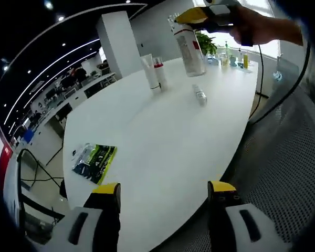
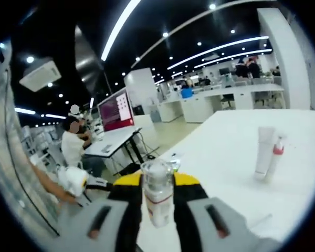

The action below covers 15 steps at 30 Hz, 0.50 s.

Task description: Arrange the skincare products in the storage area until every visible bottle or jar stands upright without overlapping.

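Observation:
A clear bottle (image 1: 191,50) with a white label is held near its cap by my right gripper (image 1: 193,17), which a hand brings in at the top of the left gripper view. In the right gripper view that gripper (image 2: 157,181) is shut on the bottle (image 2: 158,202), which stands upright between the jaws. I cannot tell whether its base touches the white table (image 1: 163,136). A white tube (image 1: 149,72) (image 2: 263,149) and a red-collared pump bottle (image 1: 159,73) (image 2: 276,152) stand upright side by side. One small bottle (image 1: 199,95) lies flat. My left gripper (image 1: 164,189) is open over the near table edge.
A green and black packet (image 1: 95,161) lies near the table's left edge. At the far end are a potted plant (image 1: 206,43) and several small bottles (image 1: 233,59). A mesh chair (image 1: 291,157) is at the right. A person sits at a desk (image 2: 73,144) behind.

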Each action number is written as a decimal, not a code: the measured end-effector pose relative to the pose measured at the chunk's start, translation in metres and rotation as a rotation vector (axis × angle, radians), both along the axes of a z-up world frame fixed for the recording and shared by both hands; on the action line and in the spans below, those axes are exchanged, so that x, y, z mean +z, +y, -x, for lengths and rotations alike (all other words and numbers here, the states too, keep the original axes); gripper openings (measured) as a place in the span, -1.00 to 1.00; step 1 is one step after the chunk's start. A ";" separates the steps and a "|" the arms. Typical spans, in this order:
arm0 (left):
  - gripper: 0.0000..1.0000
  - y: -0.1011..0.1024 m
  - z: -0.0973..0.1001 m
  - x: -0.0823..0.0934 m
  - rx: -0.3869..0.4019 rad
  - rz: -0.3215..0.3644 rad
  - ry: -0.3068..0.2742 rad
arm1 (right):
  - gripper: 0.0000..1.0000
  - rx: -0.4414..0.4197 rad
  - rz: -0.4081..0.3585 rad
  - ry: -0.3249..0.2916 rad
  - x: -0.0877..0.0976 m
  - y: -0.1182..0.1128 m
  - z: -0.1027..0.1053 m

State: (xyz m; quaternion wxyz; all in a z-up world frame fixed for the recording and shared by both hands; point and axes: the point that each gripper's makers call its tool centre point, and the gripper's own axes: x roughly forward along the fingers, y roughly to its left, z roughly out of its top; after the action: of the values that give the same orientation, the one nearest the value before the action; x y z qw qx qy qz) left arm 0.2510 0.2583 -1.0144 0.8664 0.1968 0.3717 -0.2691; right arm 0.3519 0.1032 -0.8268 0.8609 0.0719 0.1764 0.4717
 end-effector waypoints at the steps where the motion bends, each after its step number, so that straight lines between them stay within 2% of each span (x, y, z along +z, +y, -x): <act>1: 0.43 -0.001 0.002 -0.003 -0.009 -0.005 0.018 | -0.61 0.002 -0.002 -0.002 0.000 0.000 -0.002; 3: 0.44 -0.002 0.003 -0.004 -0.022 -0.018 0.014 | -0.61 0.005 -0.003 -0.002 0.001 0.001 -0.007; 7: 0.42 0.001 0.007 -0.012 -0.023 -0.037 0.054 | -0.61 0.015 -0.003 -0.027 0.003 0.003 -0.013; 10: 0.36 0.004 0.010 -0.015 -0.014 -0.053 0.080 | -0.61 0.017 0.017 -0.044 -0.005 0.000 -0.017; 15: 0.25 0.007 0.010 -0.015 -0.009 -0.065 0.074 | -0.61 0.013 0.035 -0.058 -0.018 -0.007 -0.025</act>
State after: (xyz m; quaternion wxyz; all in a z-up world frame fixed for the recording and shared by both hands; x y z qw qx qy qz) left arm 0.2414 0.2654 -1.0290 0.8441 0.2163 0.4110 -0.2678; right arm 0.3767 0.0961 -0.8446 0.8638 0.0419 0.1601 0.4760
